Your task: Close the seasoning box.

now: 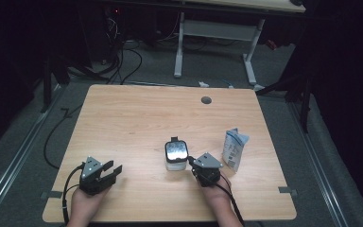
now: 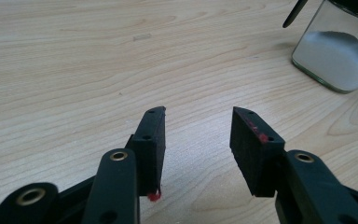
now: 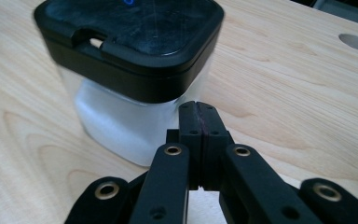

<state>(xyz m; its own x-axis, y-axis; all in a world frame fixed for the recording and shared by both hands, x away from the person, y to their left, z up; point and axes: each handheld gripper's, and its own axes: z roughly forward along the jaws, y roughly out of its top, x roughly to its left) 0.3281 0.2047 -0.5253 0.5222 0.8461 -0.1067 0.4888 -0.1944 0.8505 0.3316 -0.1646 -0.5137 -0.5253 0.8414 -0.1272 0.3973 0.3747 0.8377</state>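
Pale wood grain is running across the bench (image 1: 137, 118) on which I am working, and a glass jar (image 1: 176, 156) with a black square lid (image 3: 135, 35) is standing upright near its middle, holding a white powder that is filling the lower part. My right tongs (image 1: 193, 162) are sitting just beside the jar's right-hand side in the high view; in the right gripper view their jaws are pressing flat against each other with nothing between them, and their tips are lying against or just short of the glass below the lid, I cannot tell which. My left tongs (image 1: 113, 169) are resting well apart from the jar, near the front left of the bench, pointing towards it. Their jaws are standing partly apart, gripping nothing, with bare wood showing between the pads (image 2: 151, 140) in the left gripper view. A blue and white carton (image 1: 234, 147) is standing to the right of the jar, near my right hand (image 1: 215, 191), touching neither.
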